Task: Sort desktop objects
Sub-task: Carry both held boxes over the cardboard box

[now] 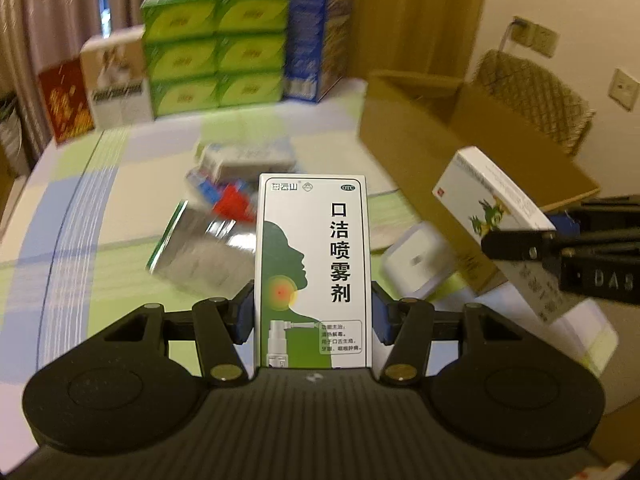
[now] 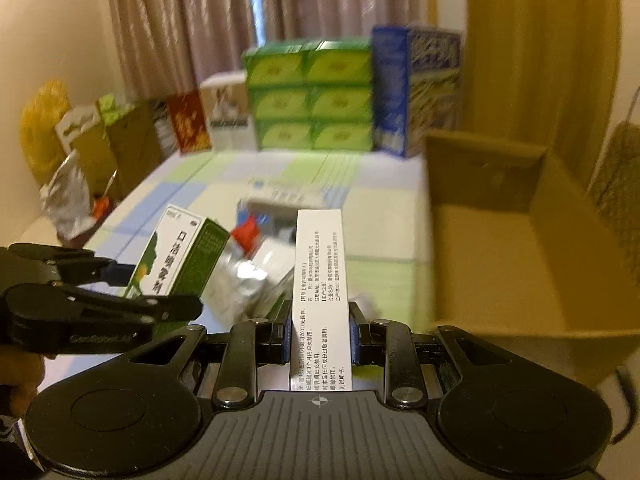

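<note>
My left gripper is shut on a green-and-white spray box and holds it upright above the table; the box also shows in the right wrist view. My right gripper is shut on a narrow white medicine box, which appears at the right of the left wrist view. An open cardboard carton stands on the right. A blurred pile of small boxes and a foil pack lies on the checked tablecloth ahead.
Stacked green boxes, a blue box, a white box and a red box line the table's far edge. A white square case lies near the carton. Bags stand at the left, a woven chair behind the carton.
</note>
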`<state>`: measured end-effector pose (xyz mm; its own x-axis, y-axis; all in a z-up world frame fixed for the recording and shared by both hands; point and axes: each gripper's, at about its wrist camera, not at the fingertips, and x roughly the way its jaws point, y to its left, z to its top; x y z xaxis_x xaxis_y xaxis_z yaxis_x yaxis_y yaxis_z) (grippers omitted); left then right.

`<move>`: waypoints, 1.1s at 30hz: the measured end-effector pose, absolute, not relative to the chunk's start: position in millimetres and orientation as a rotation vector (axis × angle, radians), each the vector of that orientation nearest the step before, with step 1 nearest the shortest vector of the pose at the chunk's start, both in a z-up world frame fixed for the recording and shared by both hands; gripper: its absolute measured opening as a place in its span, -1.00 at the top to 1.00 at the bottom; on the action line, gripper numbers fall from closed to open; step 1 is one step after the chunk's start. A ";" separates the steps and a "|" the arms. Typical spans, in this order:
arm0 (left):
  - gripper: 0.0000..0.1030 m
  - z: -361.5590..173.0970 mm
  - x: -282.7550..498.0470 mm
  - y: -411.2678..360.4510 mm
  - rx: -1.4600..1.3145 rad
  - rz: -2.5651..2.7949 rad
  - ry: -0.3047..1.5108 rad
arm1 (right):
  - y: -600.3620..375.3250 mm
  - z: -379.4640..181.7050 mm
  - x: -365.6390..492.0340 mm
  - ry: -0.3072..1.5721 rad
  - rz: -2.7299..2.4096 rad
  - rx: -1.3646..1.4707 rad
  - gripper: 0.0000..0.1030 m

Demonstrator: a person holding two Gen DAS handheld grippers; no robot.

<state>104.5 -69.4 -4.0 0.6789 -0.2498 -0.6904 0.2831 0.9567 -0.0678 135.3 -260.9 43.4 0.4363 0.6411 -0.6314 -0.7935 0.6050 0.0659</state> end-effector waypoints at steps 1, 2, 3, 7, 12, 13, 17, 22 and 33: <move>0.01 4.4 102.4 -76.6 0.055 -0.308 0.756 | -268.6 49.9 138.5 0.655 0.891 -0.251 0.55; 0.01 12.1 100.8 -84.3 0.060 -0.318 0.746 | -276.2 56.0 142.4 0.647 0.877 -0.245 0.55; 0.01 19.6 100.0 -92.2 0.062 -0.328 0.738 | -283.8 60.4 146.4 0.642 0.864 -0.238 0.55; 0.01 41.9 103.7 -131.1 0.064 -0.366 0.723 | -315.1 75.0 168.9 0.625 0.798 -0.214 0.55; 0.01 49.1 120.8 -180.6 0.049 -0.395 0.746 | -346.3 78.2 210.9 0.634 0.732 -0.170 0.55; 0.01 49.3 126.9 -191.4 0.047 -0.401 0.754 | -351.0 77.5 216.5 0.632 0.723 -0.170 0.55; 0.01 46.9 149.0 -225.4 0.045 -0.426 0.768 | -359.6 73.3 242.5 0.632 0.694 -0.169 0.55; 0.01 37.5 172.0 -258.8 0.032 -0.464 0.790 | -365.7 66.2 265.8 0.637 0.665 -0.175 0.55; 0.01 16.8 206.6 -288.4 -0.032 -0.494 0.830 | -358.4 49.7 295.2 0.678 0.639 -0.173 0.55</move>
<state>206.6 -288.4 16.8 0.5686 -0.4325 -0.6998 0.4083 0.8868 -0.2164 295.2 -358.4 49.7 0.5974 0.4933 -0.6323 -0.6022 0.7966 0.0526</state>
